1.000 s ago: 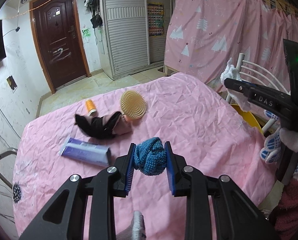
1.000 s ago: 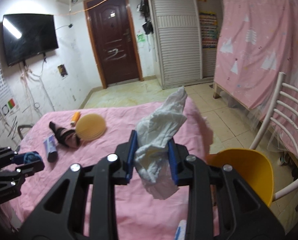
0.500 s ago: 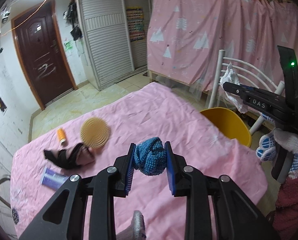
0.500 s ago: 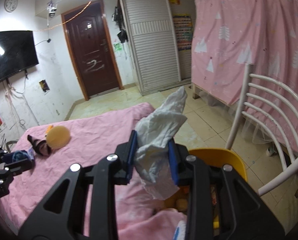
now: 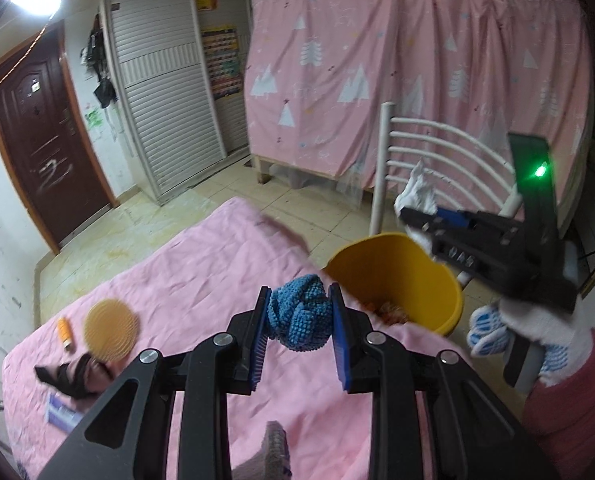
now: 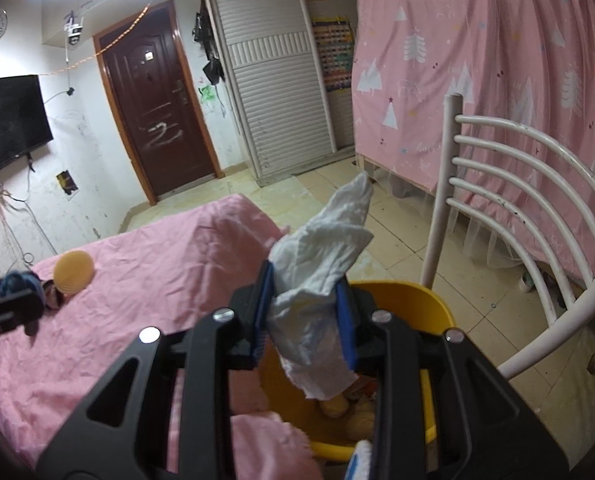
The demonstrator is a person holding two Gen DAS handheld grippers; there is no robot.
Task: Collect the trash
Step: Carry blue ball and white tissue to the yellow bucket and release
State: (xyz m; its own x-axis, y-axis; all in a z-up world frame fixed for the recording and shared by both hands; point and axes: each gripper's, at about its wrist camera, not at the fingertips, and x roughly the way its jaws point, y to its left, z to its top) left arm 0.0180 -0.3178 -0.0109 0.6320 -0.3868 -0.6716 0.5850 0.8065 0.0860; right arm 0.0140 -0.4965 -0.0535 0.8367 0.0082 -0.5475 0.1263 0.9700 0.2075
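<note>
At about nine o'clock on the pink-covered bench (image 5: pixel 201 264) lay a small orange bottle (image 5: pixel 64 330), a round tan disc (image 5: pixel 110 326), a dark crumpled rag (image 5: pixel 73 372) and a purple packet (image 5: pixel 59 416), all apparently not yet collected. At six o'clock in the left wrist view, the left gripper (image 5: pixel 299 318) was clamped on a blue knitted ball (image 5: pixel 299 316), a nubbly, bunched lump of soft fabric wedged between the blue pads, hanging above the bench edge just short of the yellow bin (image 5: pixel 397 264). Toward three o'clock, the right gripper (image 6: pixel 305 312) pinched a white crumpled tissue (image 6: pixel 321 256), limp and creased, one pointed end standing up and the other drooping below the jaws directly over the bin's mouth (image 6: pixel 401 296), where some rubbish already sat.

The step in hand looked like the drop. To do it well, the right gripper should probably open only while the tissue's hanging tail is inside the rim, since so light a thing could drift. The left should likely carry the ball on past the near rim before letting go, without knocking the other gripper.
</note>
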